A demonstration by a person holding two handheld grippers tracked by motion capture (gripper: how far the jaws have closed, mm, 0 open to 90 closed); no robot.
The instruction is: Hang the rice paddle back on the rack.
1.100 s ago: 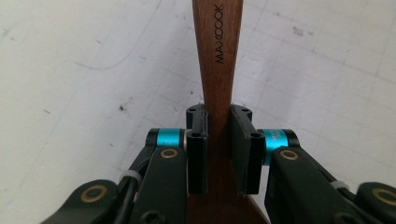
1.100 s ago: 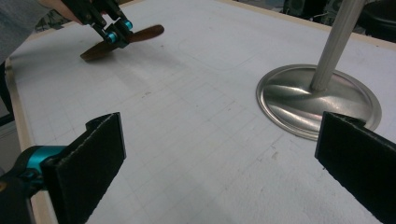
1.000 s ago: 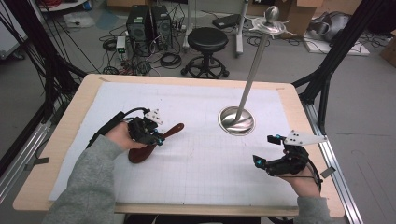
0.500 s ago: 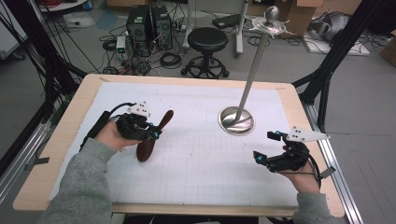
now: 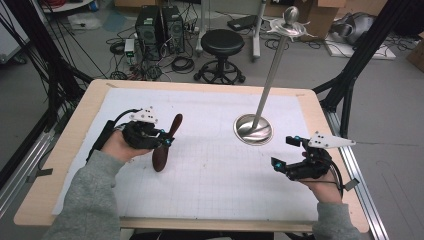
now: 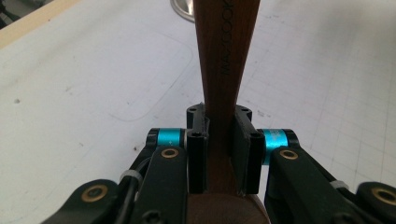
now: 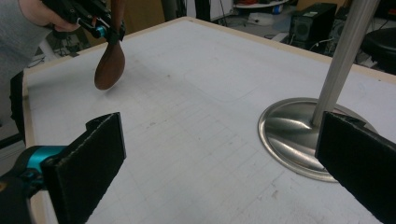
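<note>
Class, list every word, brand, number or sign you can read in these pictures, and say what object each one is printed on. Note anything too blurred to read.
Dark lettering runs along the handle of the wooden spoon held in the left gripper; it is cut off and blurred, roughly "NA...COOK", not surely readable.
No other text can be read: none on the metal stand, the table or the right gripper.

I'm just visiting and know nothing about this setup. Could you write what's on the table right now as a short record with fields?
Surface: table covered with a white gridded mat
Left gripper: shut on a dark wooden spoon, gripped at mid-handle, bowl end lowest
Spoon contact with mat: cannot tell
Right gripper: open, holding nothing, near the table's right edge
Metal stand: round shiny base on the mat, tall pole rising from it, ahead of the right gripper
</note>
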